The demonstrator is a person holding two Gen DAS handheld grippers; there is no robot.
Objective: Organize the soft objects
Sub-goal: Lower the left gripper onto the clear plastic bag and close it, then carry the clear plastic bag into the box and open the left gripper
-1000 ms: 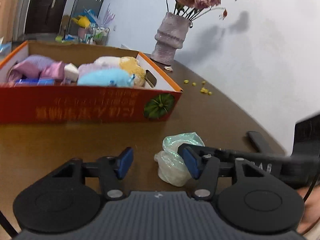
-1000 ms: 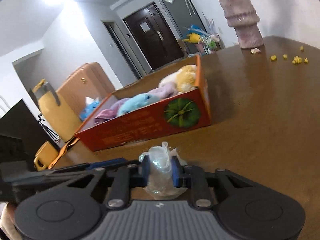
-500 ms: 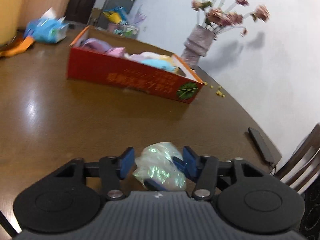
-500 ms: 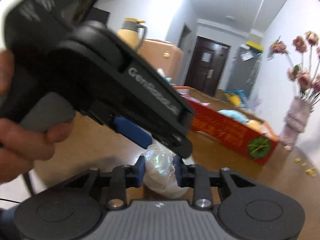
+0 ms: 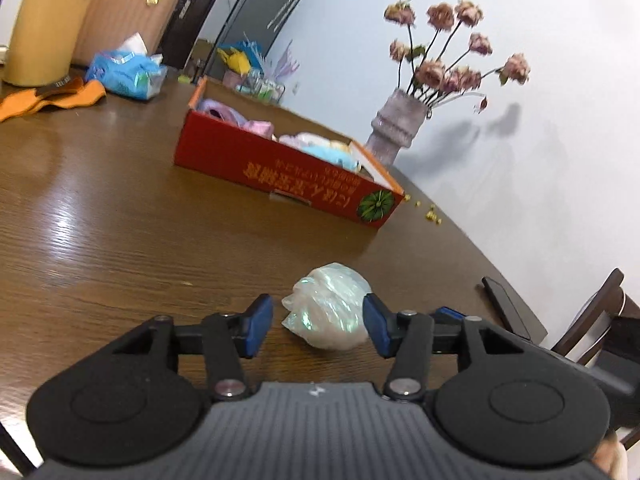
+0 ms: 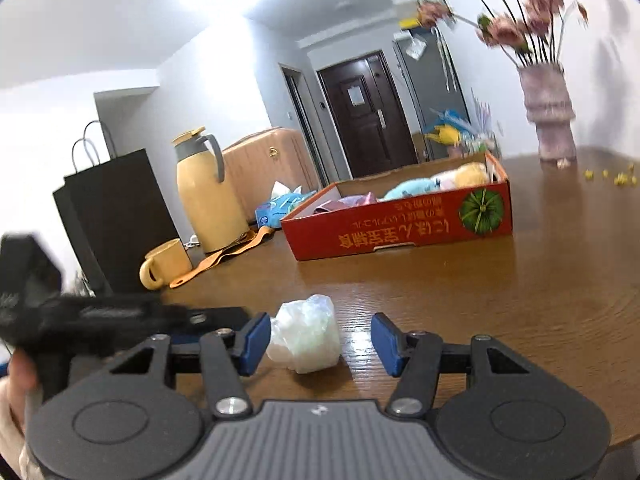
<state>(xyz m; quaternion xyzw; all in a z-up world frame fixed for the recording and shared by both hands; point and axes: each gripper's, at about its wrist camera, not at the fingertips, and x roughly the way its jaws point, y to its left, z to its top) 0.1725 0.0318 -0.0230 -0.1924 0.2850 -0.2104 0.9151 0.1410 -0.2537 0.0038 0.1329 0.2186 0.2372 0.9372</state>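
Since one second ago: the crumpled plastic bag (image 6: 305, 334) was pinched in the right hand-held gripper (image 6: 318, 344); it now lies free on the table (image 5: 120, 216). Both views have drawn back from the red box (image 5: 280, 172), which sat close then and is well apart now.

Right hand-held gripper: jaws have just been opening. The bag lies between them, up against the left pad, with a clear gap to the right pad. Not gripped.

Left hand-held gripper (image 5: 318, 326): closed partway, and its jaws have just been opening again. Bag (image 5: 328, 306) between them; right pad at or just beside its edge, left pad apart. Open, holding nothing.

Reading: both tools frame the same bag, likely a handover or a re-grip.

Placement: the box, open side up, already holds plush toys (image 6: 440, 182), so it appears to be the collecting place for soft things. The bag is still outside it, near the table's front.

Pose: both tools angle gently down over the tabletop. The left one shows as a dark blur at the left of the right wrist view, a hand (image 6: 16, 392) beneath it.
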